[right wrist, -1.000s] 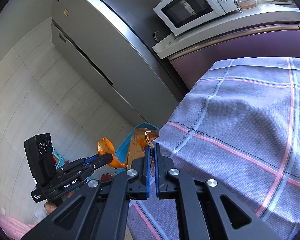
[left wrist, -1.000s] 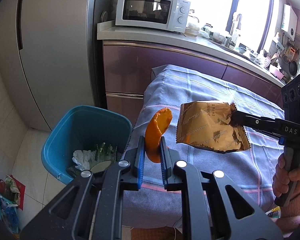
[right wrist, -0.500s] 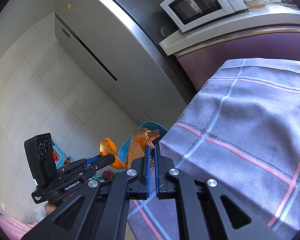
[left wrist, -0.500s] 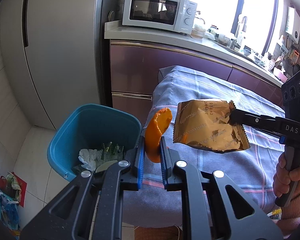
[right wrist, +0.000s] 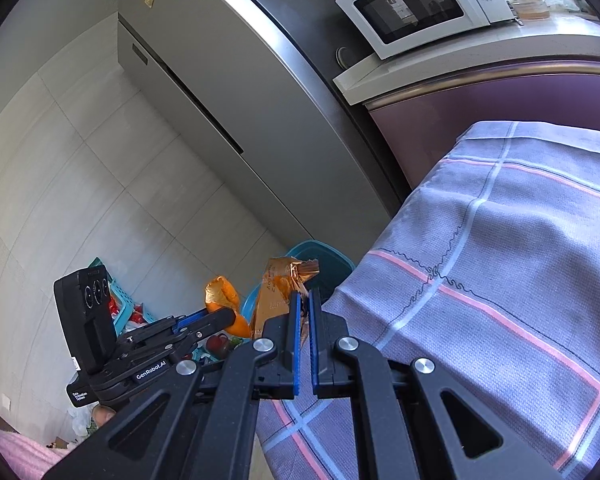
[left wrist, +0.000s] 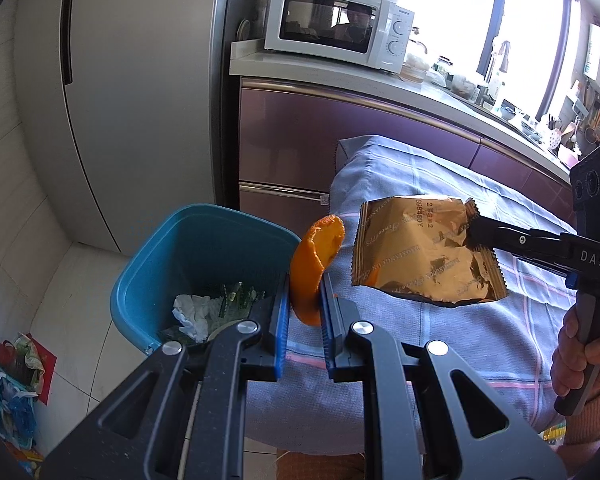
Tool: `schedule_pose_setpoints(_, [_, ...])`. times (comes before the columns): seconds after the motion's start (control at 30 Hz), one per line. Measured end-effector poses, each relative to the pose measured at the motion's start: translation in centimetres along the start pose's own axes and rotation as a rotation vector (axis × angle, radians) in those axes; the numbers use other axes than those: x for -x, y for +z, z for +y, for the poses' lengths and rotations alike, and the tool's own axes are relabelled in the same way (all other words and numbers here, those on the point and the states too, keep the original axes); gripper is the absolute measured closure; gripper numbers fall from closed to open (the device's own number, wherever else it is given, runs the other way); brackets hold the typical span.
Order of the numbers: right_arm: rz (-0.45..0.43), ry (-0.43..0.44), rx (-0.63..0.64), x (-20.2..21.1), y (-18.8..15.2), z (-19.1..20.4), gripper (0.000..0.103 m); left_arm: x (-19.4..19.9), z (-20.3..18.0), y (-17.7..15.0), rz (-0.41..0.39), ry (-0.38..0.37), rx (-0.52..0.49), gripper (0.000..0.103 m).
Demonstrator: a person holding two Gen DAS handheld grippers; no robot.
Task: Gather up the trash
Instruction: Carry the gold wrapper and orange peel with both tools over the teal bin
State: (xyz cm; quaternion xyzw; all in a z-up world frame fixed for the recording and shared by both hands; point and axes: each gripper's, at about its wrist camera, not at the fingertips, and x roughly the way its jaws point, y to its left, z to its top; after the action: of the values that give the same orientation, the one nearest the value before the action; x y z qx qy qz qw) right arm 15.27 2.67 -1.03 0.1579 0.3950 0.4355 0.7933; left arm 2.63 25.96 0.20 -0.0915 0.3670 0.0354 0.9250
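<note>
While both hands hold trash up near the bin, the scene reads from big to small like this:

Room: a kitchen with pale glossy floor tiles, a tall grey fridge (left wrist: 140, 92) with a smooth brushed front, and glossy purple cabinets (left wrist: 340, 148) under a pale counter.
Worktop: draped in a woven lilac-grey cloth (left wrist: 480, 320) with pink and light-blue check lines; its corner hangs just beside the bin.
Microwave (left wrist: 336, 24): a white box with a dark glass door, on the counter next to the fridge.
Bin (left wrist: 148, 276): teal plastic, square with rounded corners, standing on the floor; crumpled white tissue (left wrist: 192, 312) and green-printed scraps lie in its bottom.
Wrapper (left wrist: 424, 256): a crinkled gold foil packet with a zigzag edge, held in the air over the cloth's edge, near the bin.
Peel (left wrist: 316, 264): a curved, pebbly piece of orange rind, upright, just beside the bin's rim.
Right gripper (right wrist: 305, 300): black, blue-lined jaws clenched on the wrapper's torn edge.
Left gripper (left wrist: 305, 308): jaws pinching the lower part of the peel.
</note>
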Motion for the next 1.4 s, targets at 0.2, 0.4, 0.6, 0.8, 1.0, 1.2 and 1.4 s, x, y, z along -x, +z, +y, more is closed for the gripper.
schedule_pose_setpoints(0.2, [0.011, 0.011, 0.003, -0.8, 0.3, 0.4, 0.1, 0.1, 0.6, 0.0, -0.003, 0.016, 0.008, 0.088])
schedule_pose_setpoints(0.4, [0.021, 0.016, 0.015, -1.4, 0.5, 0.8, 0.1, 0.2, 1.3, 0.0, -0.005, 0.03, 0.022, 0.088])
schedule_pose_setpoints(0.6, [0.031, 0.017, 0.024, -2.1, 0.8, 1.3, 0.1, 0.2, 2.0, 0.0, -0.004, 0.038, 0.036, 0.088])
schedule_pose_setpoints(0.8, [0.039, 0.017, 0.03, -2.4, 0.8, 1.5, 0.1, -0.1, 2.6, -0.1, 0.0, 0.043, 0.045, 0.088])
schedule_pose_setpoints(1.0, [0.045, 0.015, 0.03, -2.8, 1.0, 1.7, 0.1, -0.4, 3.0, -0.1, 0.004, 0.052, 0.051, 0.088])
schedule_pose_setpoints(1.2, [0.053, 0.016, 0.032, -3.3, 1.0, 1.9, 0.1, -0.6, 3.3, -0.2, 0.011, 0.057, 0.058, 0.088])
schedule_pose_setpoints(1.4, [0.062, 0.021, 0.03, -4.0, 1.3, 2.1, 0.1, -0.8, 3.5, -0.2, 0.014, 0.063, 0.063, 0.088])
